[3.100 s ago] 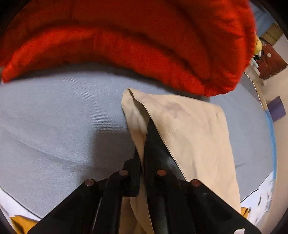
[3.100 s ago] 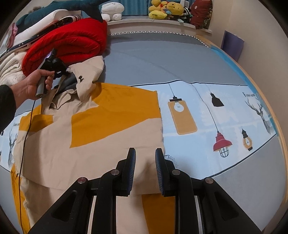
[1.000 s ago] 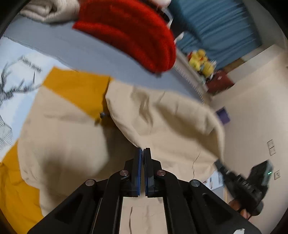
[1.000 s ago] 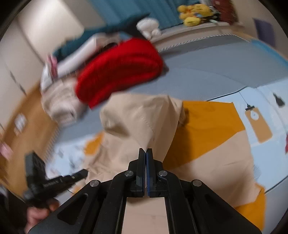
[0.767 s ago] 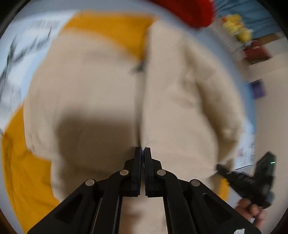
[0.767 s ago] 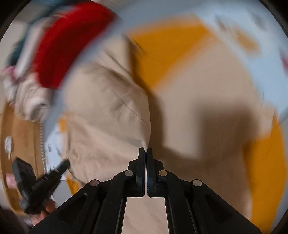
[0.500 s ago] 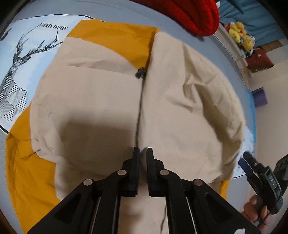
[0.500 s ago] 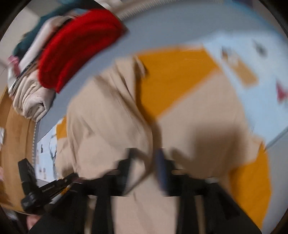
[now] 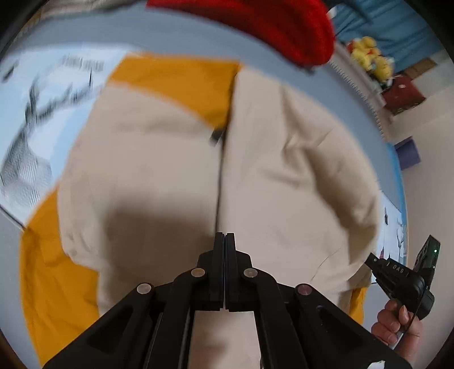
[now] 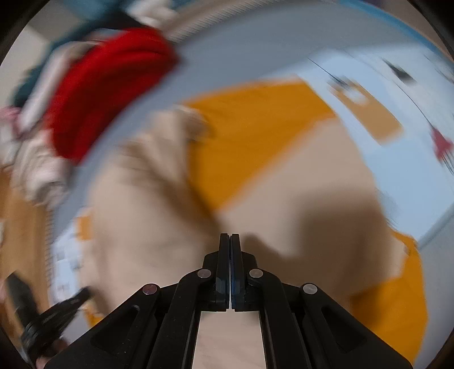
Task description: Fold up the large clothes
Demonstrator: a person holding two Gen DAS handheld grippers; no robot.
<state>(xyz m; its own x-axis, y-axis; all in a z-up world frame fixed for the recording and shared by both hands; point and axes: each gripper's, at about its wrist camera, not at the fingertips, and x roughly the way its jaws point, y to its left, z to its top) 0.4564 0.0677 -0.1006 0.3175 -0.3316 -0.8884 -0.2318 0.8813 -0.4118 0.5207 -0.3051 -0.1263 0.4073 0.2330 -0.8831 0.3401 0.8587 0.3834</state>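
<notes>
The garment (image 9: pixel 283 176) is a matt woven cloth in beige and mustard panels, smooth in the weave with soft creases along its folded half. It lies on a bed sheet (image 9: pixel 42 119) of flat printed cotton-like cloth, grey and pale blue, without sheen. The red blanket (image 9: pixel 269 25) behind it looks thick and fuzzy, a rough knit or fleece. The left hand-held gripper (image 9: pixel 224 241) and the right hand-held gripper (image 10: pixel 229 241) are black matt plastic with a slightly grainy finish, joined by small dull metal pins. The plush toys (image 9: pixel 369 54) on the far shelf look soft and furry.
</notes>
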